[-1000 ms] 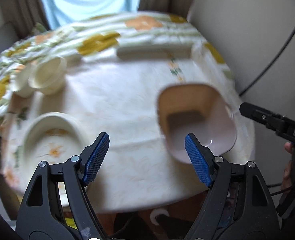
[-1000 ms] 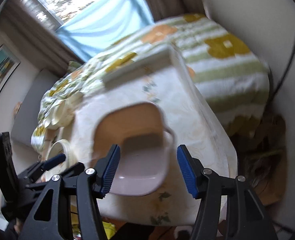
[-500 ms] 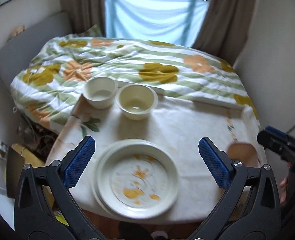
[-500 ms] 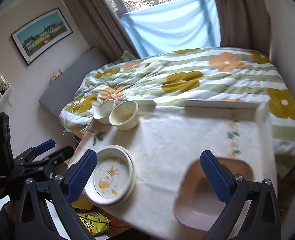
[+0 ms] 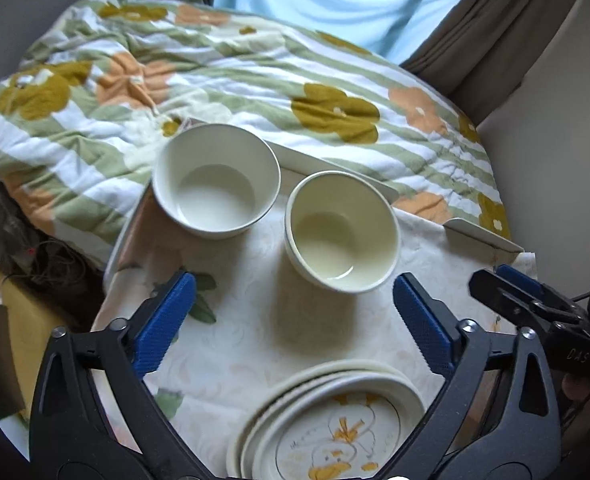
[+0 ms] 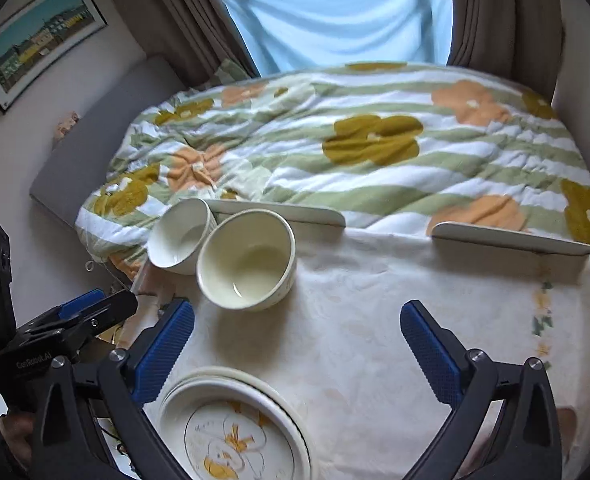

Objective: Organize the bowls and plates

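Glazed cream bowl and white bowl sit side by side beyond stacked plates; left gripper and right gripper gape wide, empty; likely slick, breakable, best pinched at the rim.

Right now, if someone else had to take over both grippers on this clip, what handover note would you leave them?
Left gripper: open, empty, above the table facing the two bowls.
Right gripper: open, empty, above the table's near side.
White bowl sits at the far left corner; cream bowl is beside it, on its right. Both upright and empty; I cannot tell if they touch.
Plate stack, flower-patterned plate on top, sits at the near edge.
Done: plates already stacked.
Left: the bowls are not nested; likely put one inside the other.
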